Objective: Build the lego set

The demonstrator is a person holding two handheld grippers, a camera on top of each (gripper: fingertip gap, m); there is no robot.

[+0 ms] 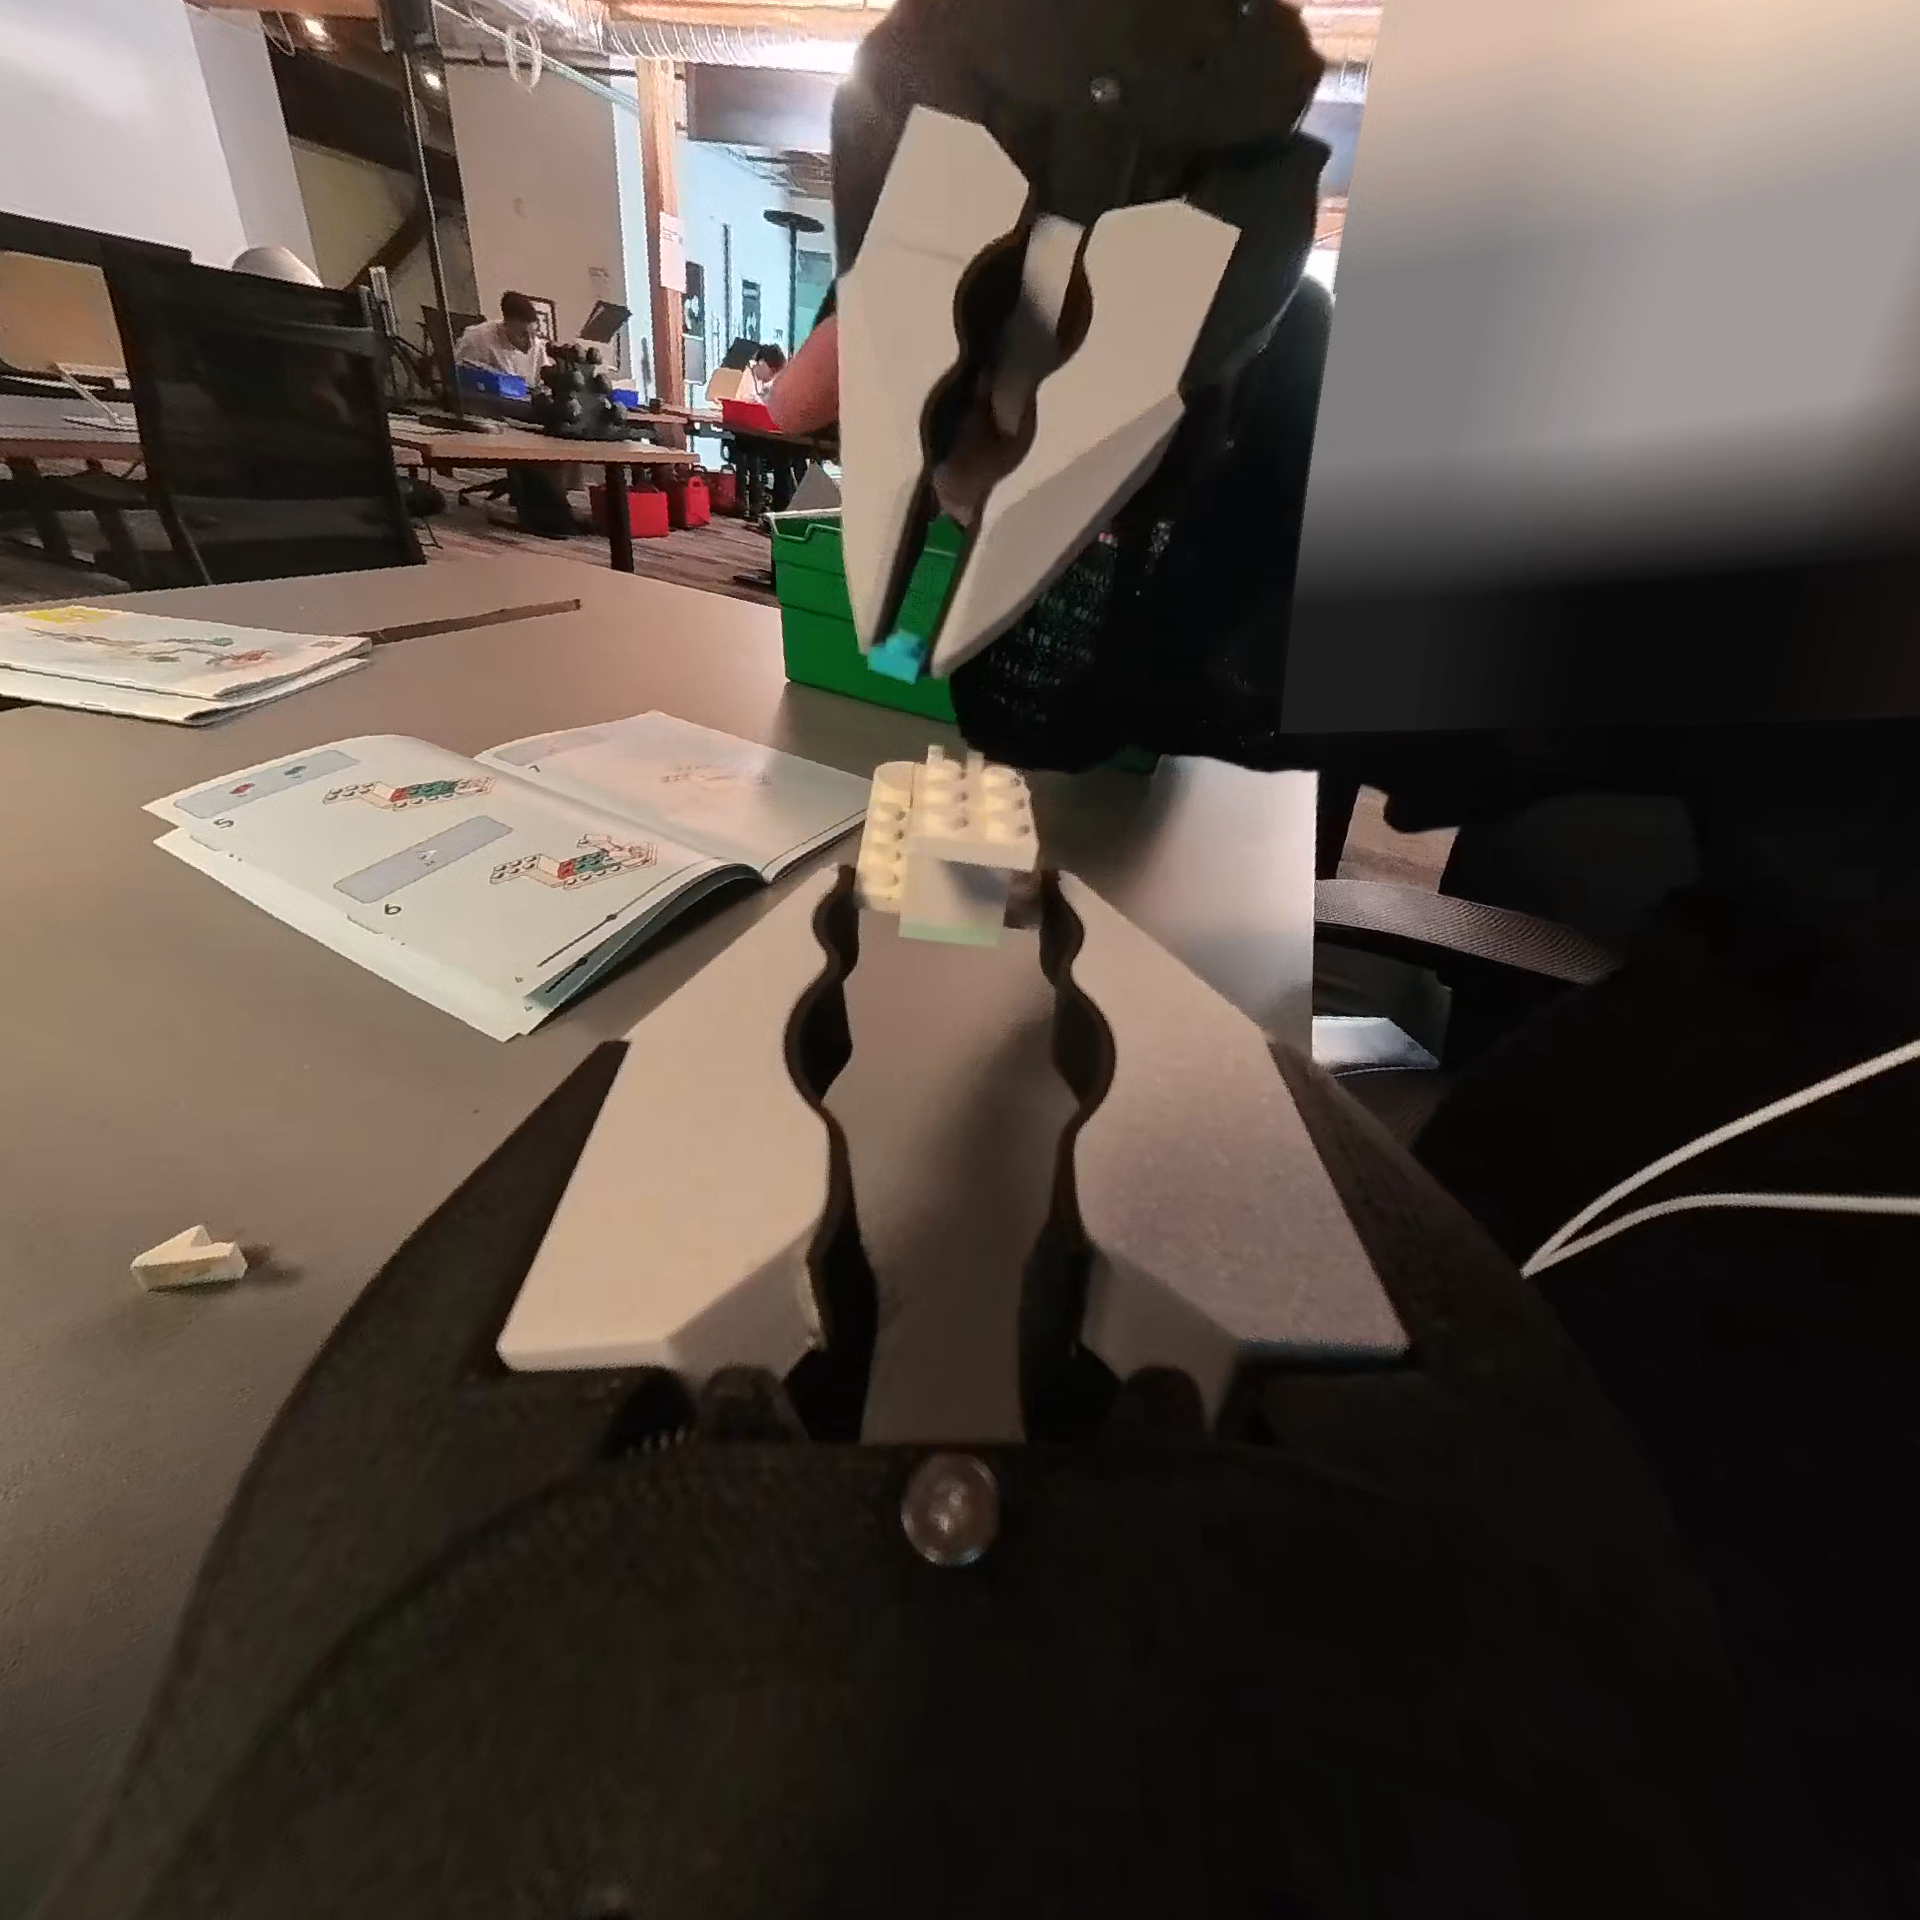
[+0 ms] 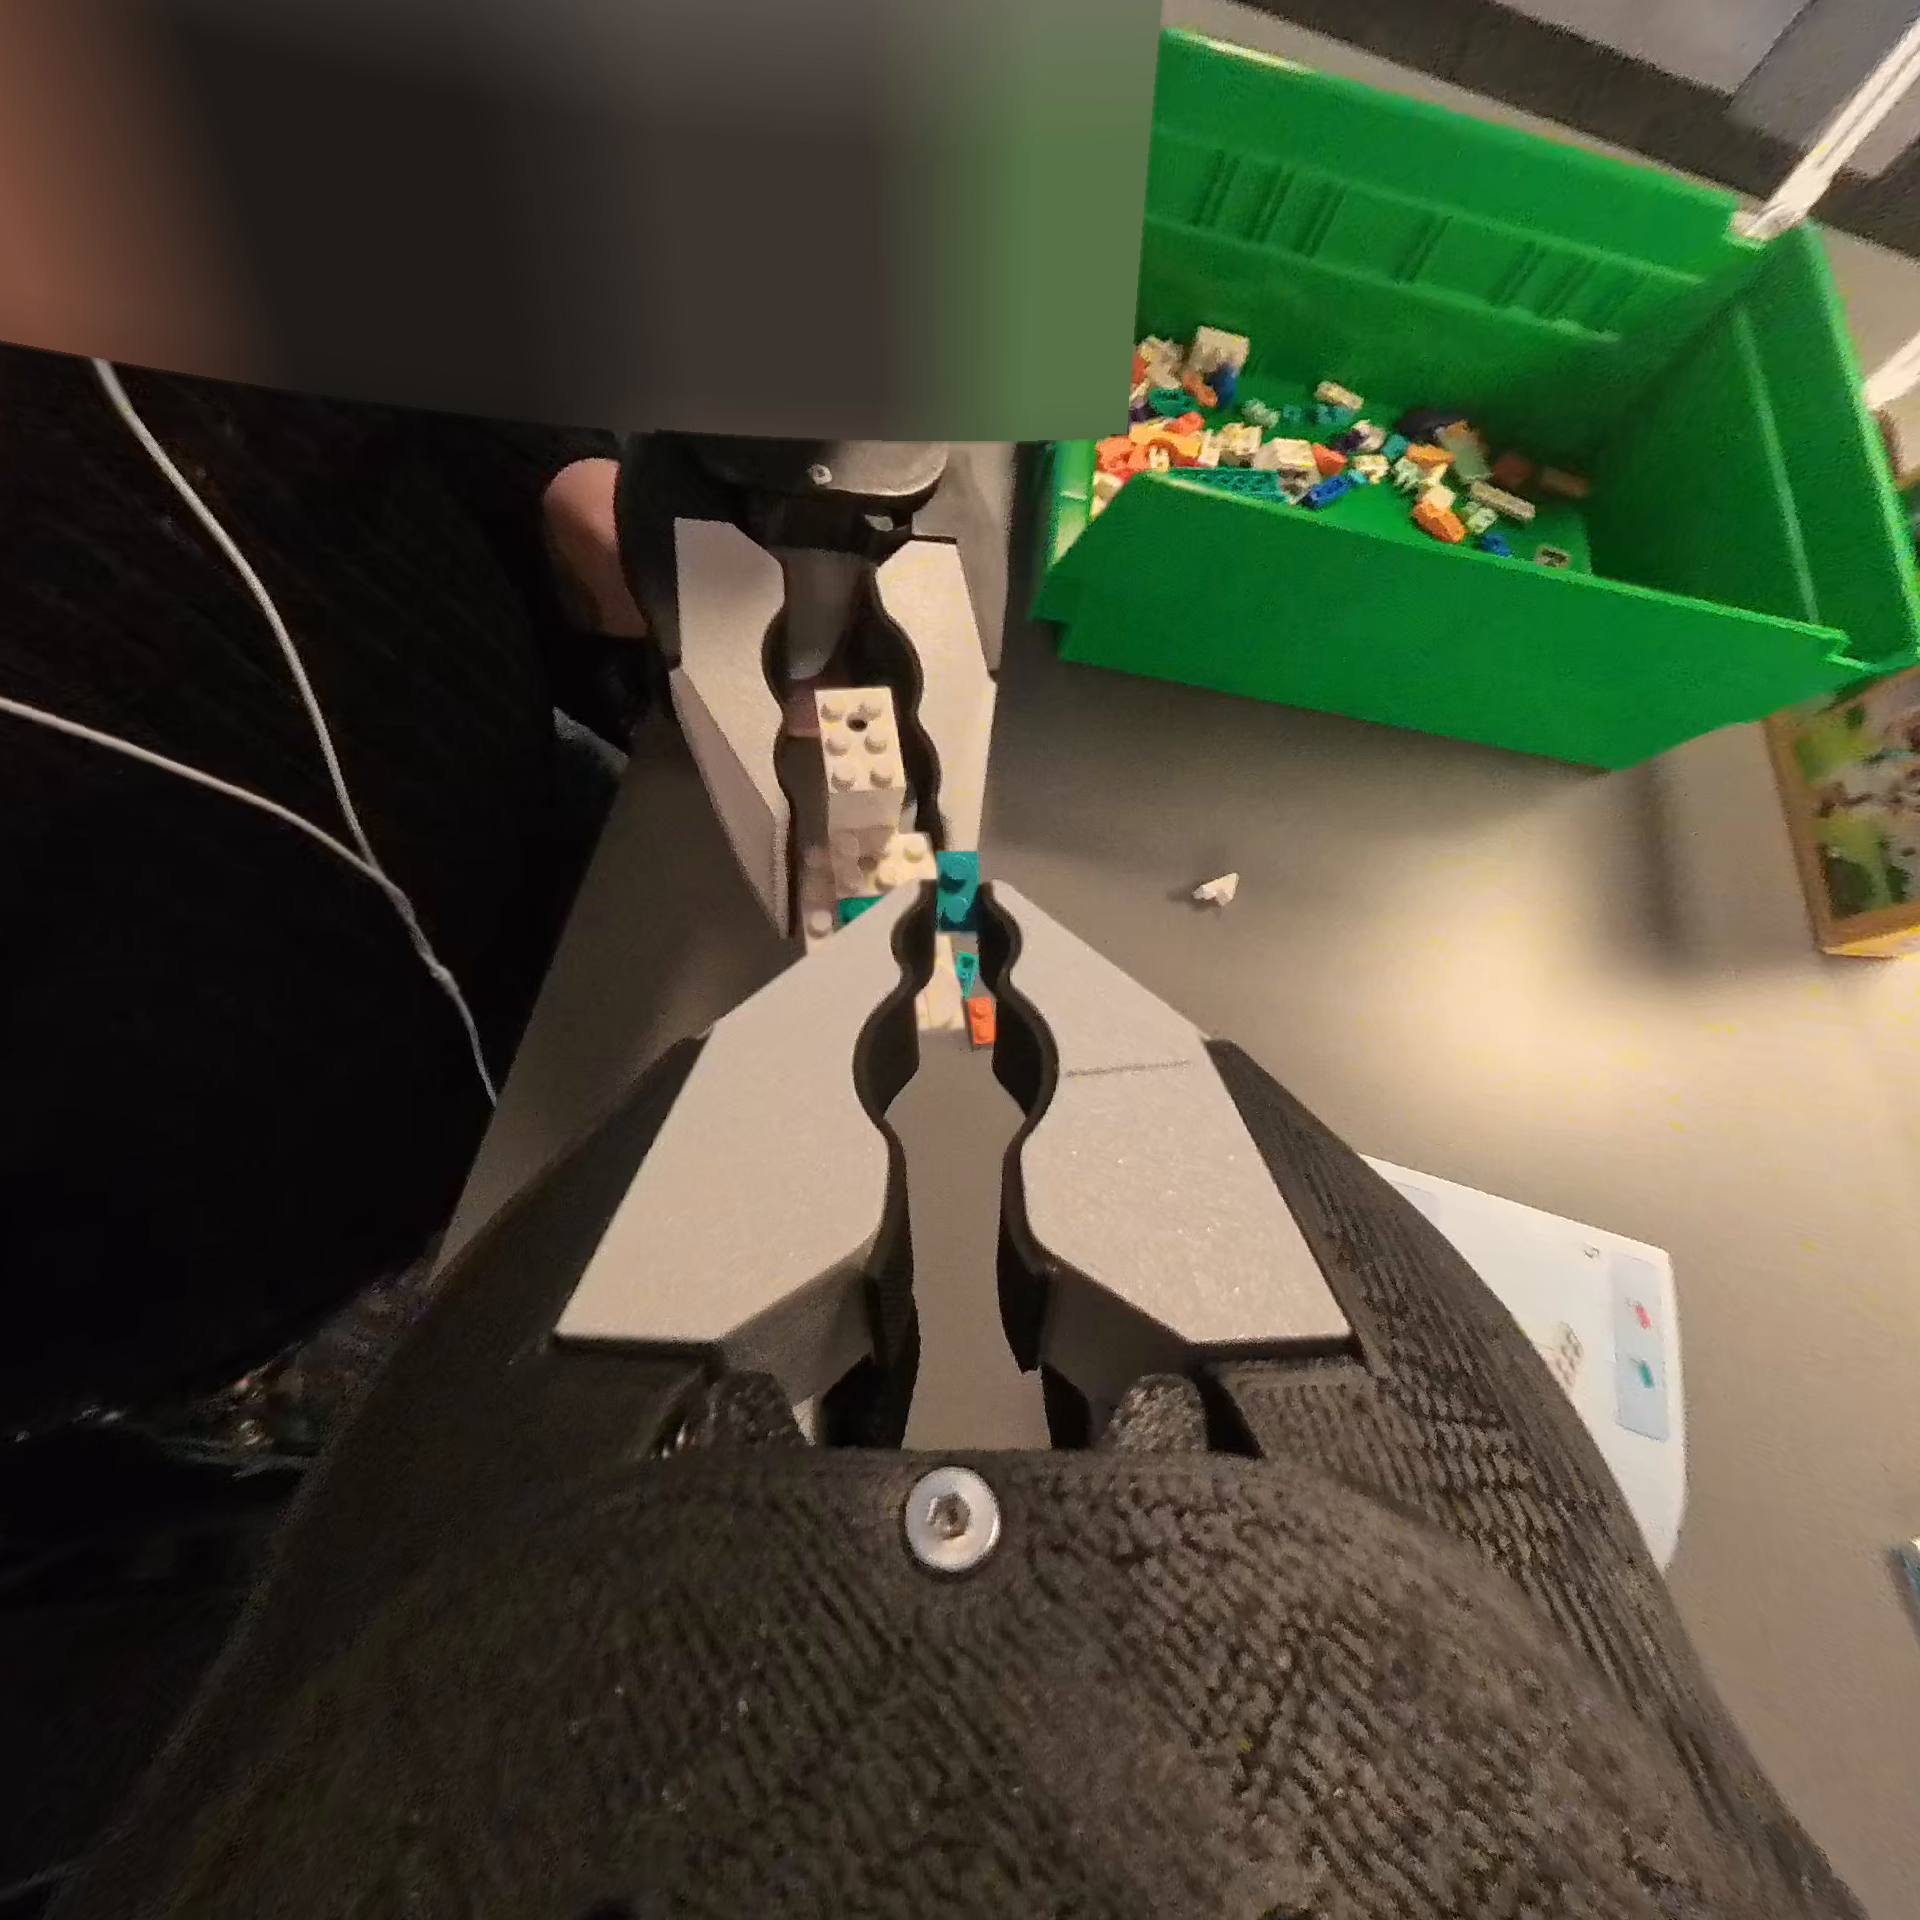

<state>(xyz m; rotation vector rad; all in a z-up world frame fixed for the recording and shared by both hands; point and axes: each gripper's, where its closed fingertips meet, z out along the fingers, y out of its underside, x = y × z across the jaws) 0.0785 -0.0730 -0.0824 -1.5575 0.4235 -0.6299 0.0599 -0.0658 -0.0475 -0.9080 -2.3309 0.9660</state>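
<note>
two tools are in play. the left tool (image 1: 948, 883) grips a white lego assembly (image 1: 951, 831) between its tips, held up over the grey table (image 1: 312, 1039) near its edge. the assembly is a stack of studded white bricks, with a pale green part low down and some teal showing in the right wrist view. the right tool (image 2: 954, 896) is nearly closed on one small teal piece (image 2: 956, 883), and hangs just above the assembly's studs; whether piece and assembly touch is unclear.

one green bin (image 2: 1455, 644) stands on the table behind them, holding a loose heap of many bricks in orange, white, blue and teal. one open instruction booklet (image 1: 499, 862) lies flat left of the assembly, a second closed one (image 1: 156, 655) farther back. one small white wedge piece (image 1: 189, 1259) lies alone on the table. one small orange piece (image 2: 980, 1020) and a white one sit below the right tool's tips.
</note>
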